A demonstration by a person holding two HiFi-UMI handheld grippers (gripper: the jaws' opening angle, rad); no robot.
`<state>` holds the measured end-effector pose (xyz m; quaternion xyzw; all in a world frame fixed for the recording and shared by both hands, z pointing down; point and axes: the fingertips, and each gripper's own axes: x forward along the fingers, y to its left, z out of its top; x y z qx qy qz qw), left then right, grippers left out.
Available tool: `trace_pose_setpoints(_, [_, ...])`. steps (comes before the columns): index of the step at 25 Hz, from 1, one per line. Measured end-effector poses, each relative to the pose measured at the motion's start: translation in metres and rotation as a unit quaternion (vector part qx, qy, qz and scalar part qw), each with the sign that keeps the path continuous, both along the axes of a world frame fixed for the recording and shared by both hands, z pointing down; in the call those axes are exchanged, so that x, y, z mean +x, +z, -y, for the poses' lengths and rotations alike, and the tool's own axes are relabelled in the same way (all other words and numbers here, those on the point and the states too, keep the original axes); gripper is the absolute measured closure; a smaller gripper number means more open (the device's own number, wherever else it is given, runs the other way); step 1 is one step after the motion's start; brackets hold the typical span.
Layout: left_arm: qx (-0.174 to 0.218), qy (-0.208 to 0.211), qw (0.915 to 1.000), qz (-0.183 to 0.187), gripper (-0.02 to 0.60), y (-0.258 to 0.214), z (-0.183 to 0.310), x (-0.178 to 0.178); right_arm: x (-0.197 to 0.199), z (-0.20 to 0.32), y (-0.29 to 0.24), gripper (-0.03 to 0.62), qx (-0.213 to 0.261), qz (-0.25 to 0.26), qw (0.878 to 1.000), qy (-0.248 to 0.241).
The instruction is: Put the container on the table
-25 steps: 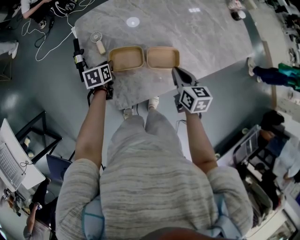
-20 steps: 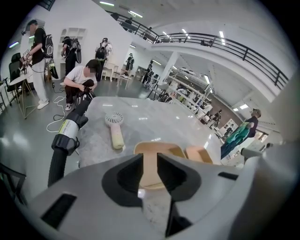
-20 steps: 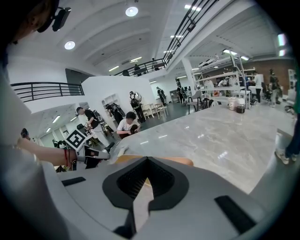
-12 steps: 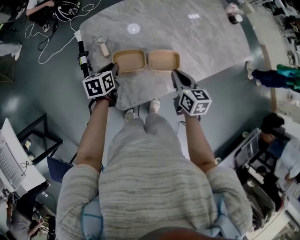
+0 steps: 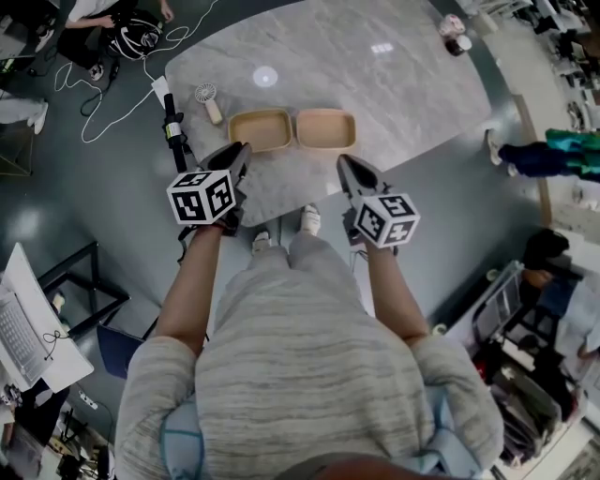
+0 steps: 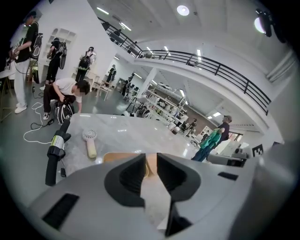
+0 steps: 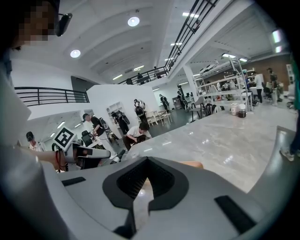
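Observation:
A tan container lies opened flat on the grey marble table (image 5: pixel 375 84), its two shallow halves (image 5: pixel 261 129) (image 5: pixel 325 127) side by side near the front edge. My left gripper (image 5: pixel 242 150) hovers just short of the left half, jaws a narrow gap apart with nothing between them. Through that gap in the left gripper view (image 6: pixel 151 157) I see tan container (image 6: pixel 117 156) behind. My right gripper (image 5: pixel 345 161) hangs off the table's front edge, below the right half, with jaws shut and empty (image 7: pixel 146 161). The container's rim (image 7: pixel 192 164) peeks over its fingers.
A small hand-held fan (image 5: pixel 208 98) lies left of the container. A black stick-shaped device (image 5: pixel 172 127) sits at the table's left edge, cables on the floor beyond. Cups (image 5: pixel 455 28) stand at the far right corner. People stand around the hall.
Both grippers have drawn back from the container toward the person. The container has stayed where it lay on the table.

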<state>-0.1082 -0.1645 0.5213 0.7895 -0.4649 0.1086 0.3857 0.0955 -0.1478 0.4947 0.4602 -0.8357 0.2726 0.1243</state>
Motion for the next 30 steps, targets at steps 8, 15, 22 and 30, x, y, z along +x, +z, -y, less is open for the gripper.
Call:
trace_pose_setpoints(8, [0.047,0.045,0.9965,-0.053,0.509,-0.043,-0.035,0.018,-0.016,-0.027,-0.029,0.592,0.029,0.023,0.999,-0.009])
trace_pose_setpoints(15, [0.079,0.067,0.9931,-0.056,0.578,-0.063,-0.059,0.023,-0.03,-0.051,-0.039,0.592,0.031,0.032,0.999,-0.018])
trace_pose_setpoints(22, [0.118,0.09,0.9836,-0.103,0.578,-0.074,-0.087,0.031,-0.045,-0.068,-0.047,0.592,0.042,0.027,0.998,-0.03])
trace_pose_setpoints(30, [0.139,0.11,0.9768,-0.119,0.578,-0.079,-0.12,0.03,-0.058,-0.091,-0.052,0.592,0.047,0.028,0.998,-0.042])
